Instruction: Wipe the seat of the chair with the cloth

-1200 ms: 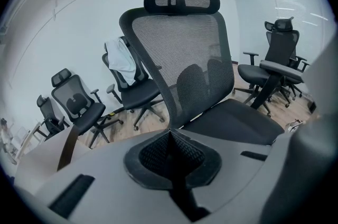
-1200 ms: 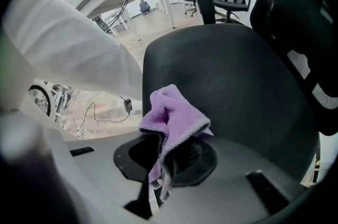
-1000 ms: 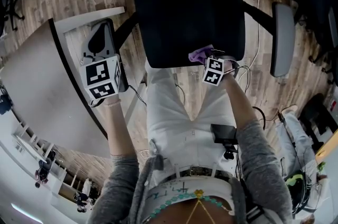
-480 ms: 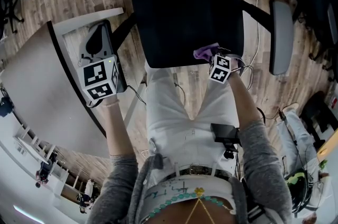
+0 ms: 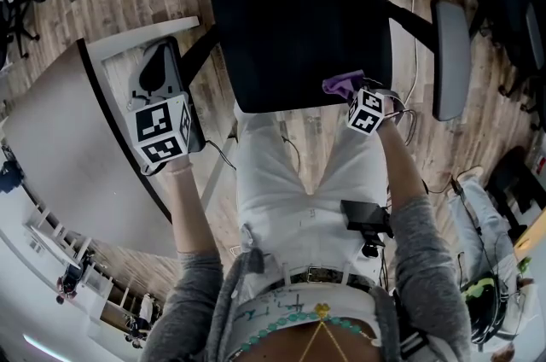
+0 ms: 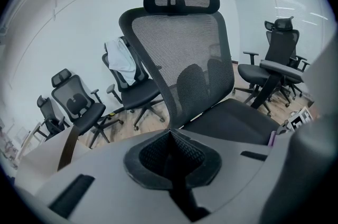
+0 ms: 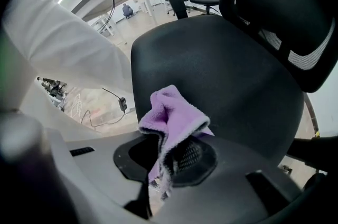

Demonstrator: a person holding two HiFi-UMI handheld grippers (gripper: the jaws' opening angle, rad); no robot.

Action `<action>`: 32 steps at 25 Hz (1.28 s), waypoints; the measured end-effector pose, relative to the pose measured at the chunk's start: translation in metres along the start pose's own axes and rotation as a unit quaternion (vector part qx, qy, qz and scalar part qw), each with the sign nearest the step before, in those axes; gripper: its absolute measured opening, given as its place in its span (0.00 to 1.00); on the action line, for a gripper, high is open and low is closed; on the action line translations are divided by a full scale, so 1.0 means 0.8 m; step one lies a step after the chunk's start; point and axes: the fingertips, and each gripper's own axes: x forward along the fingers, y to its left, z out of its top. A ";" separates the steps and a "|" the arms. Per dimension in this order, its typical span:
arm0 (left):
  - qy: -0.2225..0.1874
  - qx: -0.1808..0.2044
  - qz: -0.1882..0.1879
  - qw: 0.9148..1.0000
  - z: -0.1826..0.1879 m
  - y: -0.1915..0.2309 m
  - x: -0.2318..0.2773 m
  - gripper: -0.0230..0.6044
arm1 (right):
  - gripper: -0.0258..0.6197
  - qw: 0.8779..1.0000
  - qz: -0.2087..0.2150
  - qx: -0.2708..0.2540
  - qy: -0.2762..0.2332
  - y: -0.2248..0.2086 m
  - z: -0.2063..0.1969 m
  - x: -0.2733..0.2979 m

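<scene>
Purple cloth [image 7: 171, 112] is pinched in the right claw [image 7: 170, 162]. The jaws are clamped on a bunched fold, and the loose end stands up at the centre of the right gripper view. In the head view this claw sits right of centre, at the front right corner of the black chair seat [image 5: 299, 27]. Whether the cloth actually touches the seat I cannot tell.

The grip looks shallow. A hard drag across the seat could pull the cloth free, or the bunch could roll so that the bare jaws rub the seat instead. Only a small wad would meet the surface, so patches may be missed.

The left claw [image 6: 171, 157] has its jaws pressed together on nothing. It is held at the left of the head view, beside the white counter [image 5: 60, 121], well apart from the seat.

No containers are in view.
</scene>
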 end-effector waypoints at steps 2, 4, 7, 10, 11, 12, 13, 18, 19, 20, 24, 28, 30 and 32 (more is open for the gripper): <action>0.000 0.000 0.000 1.000 0.000 0.000 0.000 0.04 | 0.11 1.000 -0.001 -0.004 0.003 -0.003 -0.007 -0.003; 0.000 0.000 0.000 1.000 -0.001 0.000 0.000 0.04 | 0.11 1.000 -0.003 -0.008 0.007 -0.005 -0.014 -0.006; 0.000 0.000 0.000 1.000 -0.003 0.000 -0.001 0.04 | 0.11 1.000 -0.011 -0.008 0.014 -0.010 -0.027 -0.012; -0.001 0.001 0.001 1.000 -0.003 0.001 0.000 0.04 | 0.11 1.000 -0.019 0.005 0.021 -0.017 -0.040 -0.019; 0.000 0.001 0.001 1.000 -0.003 0.001 0.001 0.04 | 0.11 0.999 -0.021 0.009 0.024 -0.019 -0.045 -0.021; 0.000 0.000 0.000 1.000 -0.004 0.000 0.001 0.04 | 0.11 0.999 -0.021 0.013 0.027 -0.020 -0.049 -0.024; 0.001 0.000 -0.001 1.000 -0.004 0.000 0.000 0.04 | 0.11 0.999 -0.021 0.015 0.031 -0.020 -0.053 -0.026; 0.000 0.001 0.000 1.000 -0.001 0.001 -0.002 0.04 | 0.11 0.999 -0.019 0.020 0.042 -0.024 -0.056 -0.032; 0.000 0.001 0.001 1.000 -0.001 0.001 -0.001 0.04 | 0.11 0.999 -0.020 0.024 0.042 -0.026 -0.055 -0.031; 0.001 0.002 0.001 1.000 -0.001 0.001 -0.001 0.04 | 0.11 0.998 -0.021 0.027 0.043 -0.027 -0.055 -0.031; 0.000 0.002 0.001 1.000 -0.001 0.001 -0.001 0.04 | 0.11 0.998 -0.022 0.035 0.049 -0.027 -0.055 -0.029; -0.001 0.002 0.002 1.000 -0.001 -0.001 -0.001 0.04 | 0.11 0.997 -0.021 0.049 0.059 -0.029 -0.059 -0.025; -0.001 0.003 0.002 1.000 -0.002 0.000 0.000 0.04 | 0.11 0.996 -0.016 0.058 0.067 -0.030 -0.057 -0.025; -0.001 0.002 0.001 1.000 -0.004 0.000 0.000 0.04 | 0.11 0.995 -0.012 0.062 0.076 -0.027 -0.055 -0.026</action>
